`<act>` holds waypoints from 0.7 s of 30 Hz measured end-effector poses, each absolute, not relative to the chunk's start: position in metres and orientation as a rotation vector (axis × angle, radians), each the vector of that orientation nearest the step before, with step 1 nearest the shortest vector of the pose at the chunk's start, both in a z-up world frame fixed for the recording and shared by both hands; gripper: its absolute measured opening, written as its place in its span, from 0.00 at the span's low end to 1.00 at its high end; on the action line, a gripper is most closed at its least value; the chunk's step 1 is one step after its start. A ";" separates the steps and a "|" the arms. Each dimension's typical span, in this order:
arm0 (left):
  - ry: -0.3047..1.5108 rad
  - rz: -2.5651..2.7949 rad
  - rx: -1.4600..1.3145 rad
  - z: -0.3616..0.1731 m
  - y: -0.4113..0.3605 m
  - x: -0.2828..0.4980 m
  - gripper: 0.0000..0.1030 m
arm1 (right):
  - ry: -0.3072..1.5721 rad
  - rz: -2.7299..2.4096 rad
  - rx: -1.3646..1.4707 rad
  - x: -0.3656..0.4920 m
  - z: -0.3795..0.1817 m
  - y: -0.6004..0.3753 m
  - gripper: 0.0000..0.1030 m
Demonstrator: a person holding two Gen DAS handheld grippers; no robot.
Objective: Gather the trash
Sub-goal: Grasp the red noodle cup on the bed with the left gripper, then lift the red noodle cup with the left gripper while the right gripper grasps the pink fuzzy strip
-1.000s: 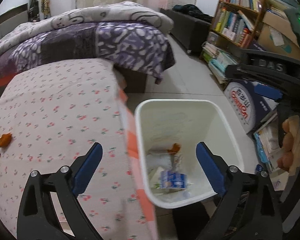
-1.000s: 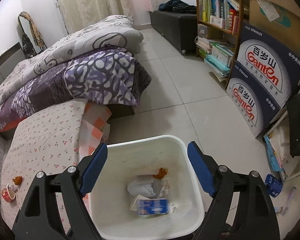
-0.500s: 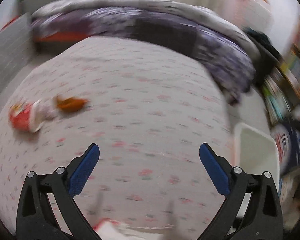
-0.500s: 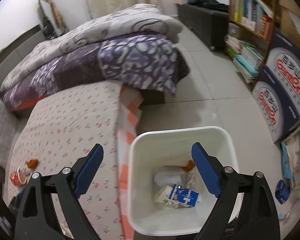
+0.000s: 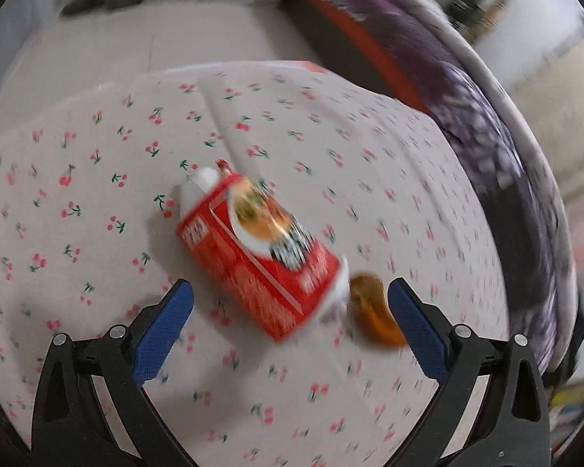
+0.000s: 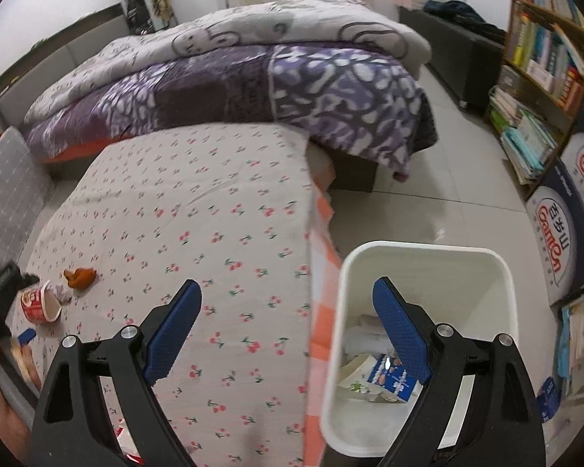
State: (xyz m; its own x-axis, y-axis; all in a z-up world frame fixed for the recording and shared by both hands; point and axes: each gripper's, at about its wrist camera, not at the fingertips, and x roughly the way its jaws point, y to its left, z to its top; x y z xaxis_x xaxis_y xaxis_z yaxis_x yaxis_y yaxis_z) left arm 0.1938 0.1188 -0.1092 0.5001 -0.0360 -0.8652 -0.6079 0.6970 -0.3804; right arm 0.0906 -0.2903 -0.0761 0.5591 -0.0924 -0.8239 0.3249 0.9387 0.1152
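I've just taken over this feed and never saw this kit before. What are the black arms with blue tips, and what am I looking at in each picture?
Those are two hand-held tools; a person carries one in each hand, each with a fisheye camera looking along its fingers. The left tool, open and empty, hovers over a red-and-white paper noodle cup lying on its side beside an orange-brown scrap on the cherry-print cloth. The right tool, also open and empty, looks over the cloth's edge and a white plastic bin holding a blue-and-white carton.
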 end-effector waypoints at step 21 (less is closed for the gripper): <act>0.947 0.164 -0.481 -0.064 0.198 0.175 0.53 | 0.982 0.367 -0.226 0.156 -0.107 -0.051 0.85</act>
